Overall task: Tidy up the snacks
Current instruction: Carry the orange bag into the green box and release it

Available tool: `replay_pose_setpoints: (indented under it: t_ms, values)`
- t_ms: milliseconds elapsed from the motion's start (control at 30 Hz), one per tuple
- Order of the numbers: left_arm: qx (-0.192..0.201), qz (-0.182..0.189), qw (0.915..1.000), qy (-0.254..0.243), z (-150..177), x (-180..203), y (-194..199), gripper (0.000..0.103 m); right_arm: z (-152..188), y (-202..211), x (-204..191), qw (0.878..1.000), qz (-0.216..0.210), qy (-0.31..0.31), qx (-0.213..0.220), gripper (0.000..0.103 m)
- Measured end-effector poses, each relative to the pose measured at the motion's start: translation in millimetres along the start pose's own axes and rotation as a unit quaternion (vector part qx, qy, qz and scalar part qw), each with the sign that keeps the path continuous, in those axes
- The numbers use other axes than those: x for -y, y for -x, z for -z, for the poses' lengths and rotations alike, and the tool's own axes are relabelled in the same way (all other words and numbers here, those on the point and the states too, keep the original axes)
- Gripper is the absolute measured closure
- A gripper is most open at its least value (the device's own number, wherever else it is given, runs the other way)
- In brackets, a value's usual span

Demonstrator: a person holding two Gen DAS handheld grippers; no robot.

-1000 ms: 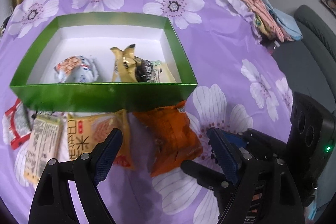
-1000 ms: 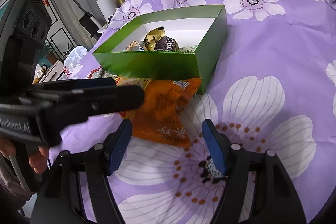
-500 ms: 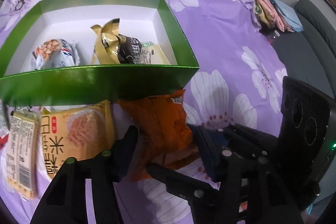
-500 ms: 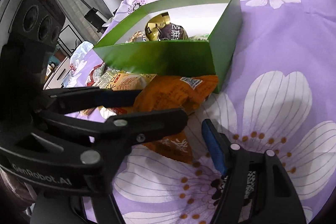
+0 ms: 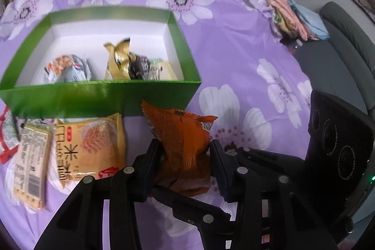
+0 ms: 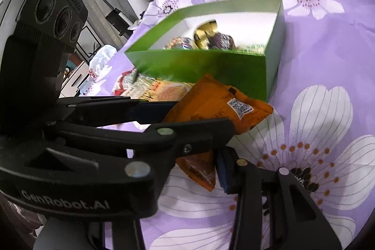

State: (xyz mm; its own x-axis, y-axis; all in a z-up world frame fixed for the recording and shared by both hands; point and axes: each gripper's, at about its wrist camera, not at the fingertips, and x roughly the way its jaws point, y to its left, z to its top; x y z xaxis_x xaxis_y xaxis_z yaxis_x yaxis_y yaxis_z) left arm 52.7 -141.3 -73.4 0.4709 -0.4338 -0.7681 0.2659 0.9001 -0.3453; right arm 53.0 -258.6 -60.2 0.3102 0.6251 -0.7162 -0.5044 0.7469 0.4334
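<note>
An orange snack packet (image 5: 185, 147) stands crumpled in front of the green box (image 5: 105, 95). My left gripper (image 5: 185, 165) has its jaws closing, and both pads press the packet's sides. In the right wrist view the left gripper (image 6: 201, 116) crosses the frame with the orange packet (image 6: 218, 104) in it. The right gripper (image 6: 192, 170) is closing too. Its one visible blue pad (image 6: 223, 173) lies against the packet's lower corner, while the other finger is hidden behind the left gripper. The green box (image 6: 199, 67) holds a white packet (image 5: 63, 67) and a gold-brown one (image 5: 126, 60).
A yellow cracker packet (image 5: 89, 147), a beige packet (image 5: 30, 163) and a red-white one (image 5: 7, 144) lie on the purple flowered cloth (image 5: 234, 50) left of the orange packet. Folded clothes (image 5: 288, 13) and a grey sofa (image 5: 346, 43) are at the right.
Both grippers closed in around the orange packet. The left jaws went from wide apart to pressed on it, and the packet now stands bunched up instead of lying flat.
</note>
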Motion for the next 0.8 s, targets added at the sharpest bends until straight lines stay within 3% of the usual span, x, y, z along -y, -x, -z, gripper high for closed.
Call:
replay_pose_setpoints:
  t_ms: [367, 800]
  values:
    - [0.071, -0.003, 0.9974, -0.012, -30, 2, 48, 0.059, -38, 28, -30, 0.998, 0.009, 0.052, 0.046, 0.06]
    - [0.103, -0.007, 0.9946, 0.007, -94, -38, 43, 0.059, -109, -2, -22, 0.993, 0.022, 0.086, 0.072, 0.06]
